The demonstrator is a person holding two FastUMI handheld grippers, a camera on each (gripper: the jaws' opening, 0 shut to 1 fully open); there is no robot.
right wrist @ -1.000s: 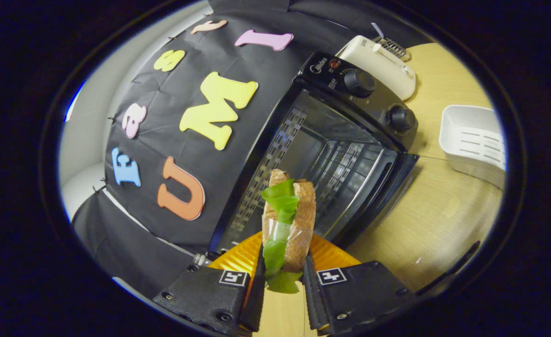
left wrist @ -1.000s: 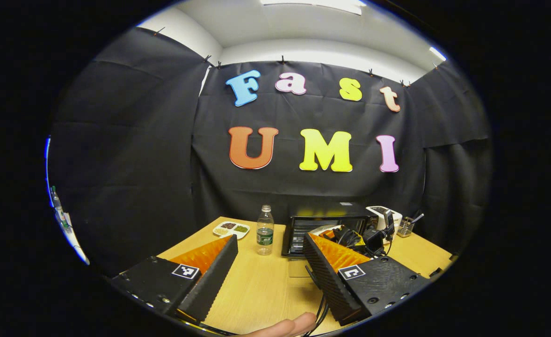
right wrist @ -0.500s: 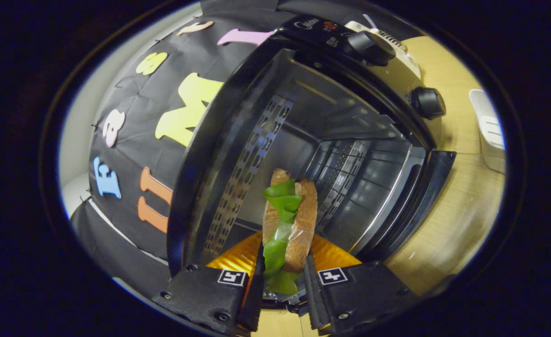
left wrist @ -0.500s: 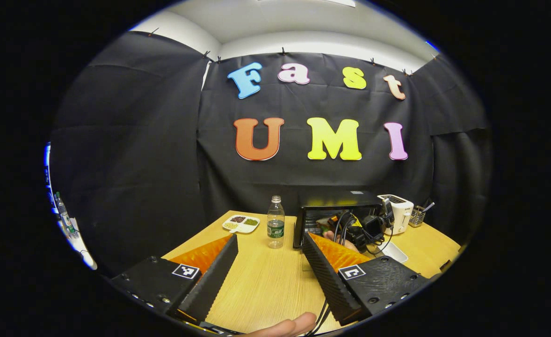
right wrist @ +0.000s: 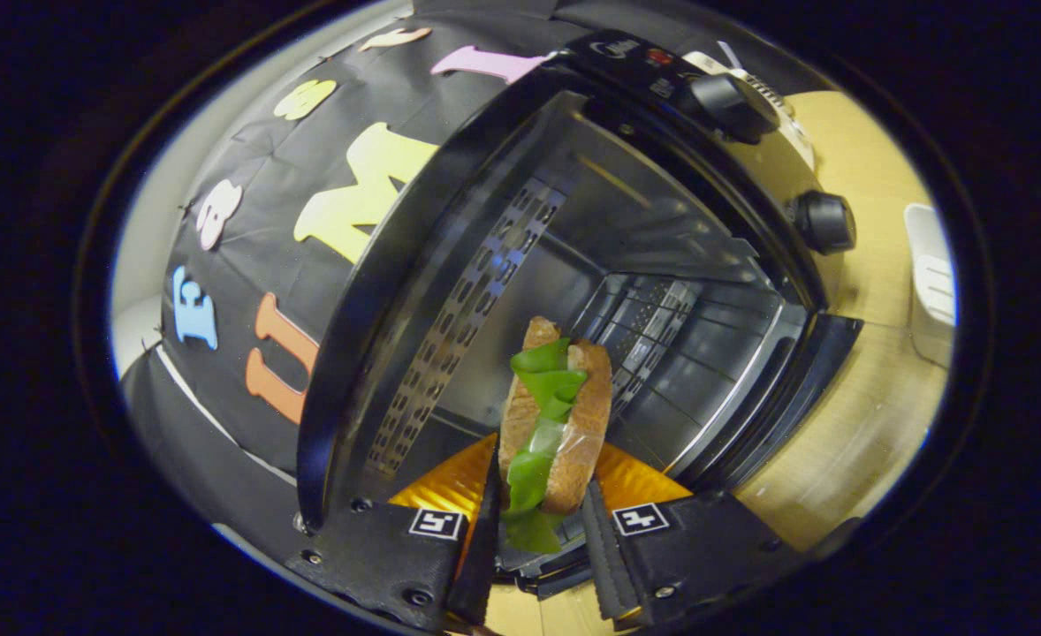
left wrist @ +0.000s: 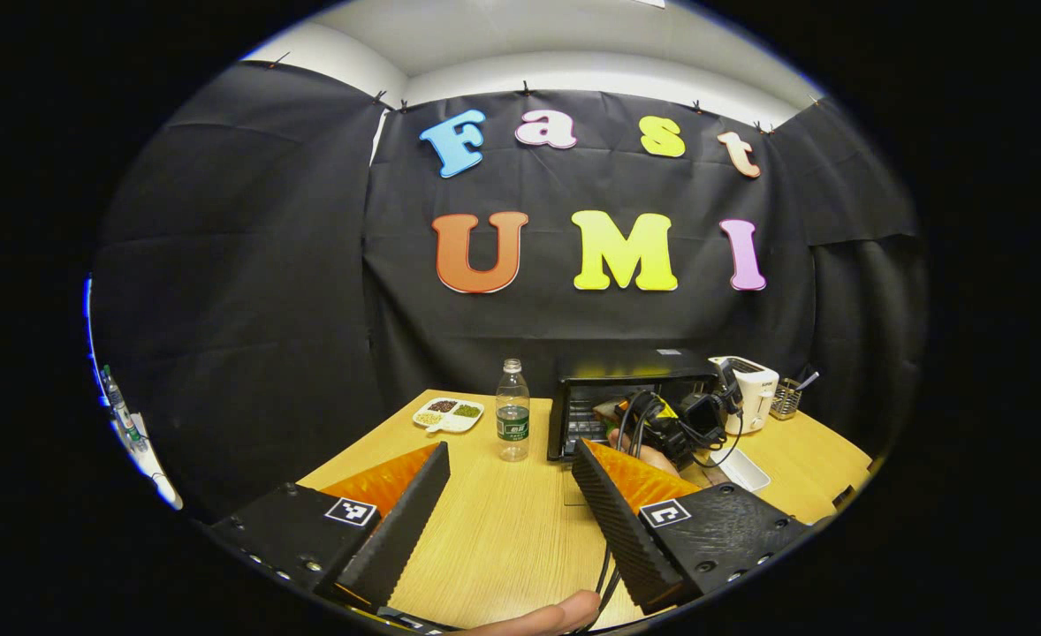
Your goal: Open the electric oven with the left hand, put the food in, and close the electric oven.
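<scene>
In the right gripper view a sandwich of brown bread with green lettuce stands on edge at the mouth of the black electric oven. My right gripper is shut on the sandwich, and the view is rolled sideways. The oven door hangs open, and the wire rack shows inside. In the left gripper view my left gripper is open over the wooden table, well back from the oven. There the right gripper and the hand holding it reach into the oven's opening.
A clear water bottle stands left of the oven, with a white divided dish of food behind it. A white toaster and a utensil holder sit to the oven's right. A white tray lies on the table near the oven.
The right gripper has kept hold of the sandwich and carried it from in front of the oven to its opening. The left gripper stayed open and shifted only slightly.
</scene>
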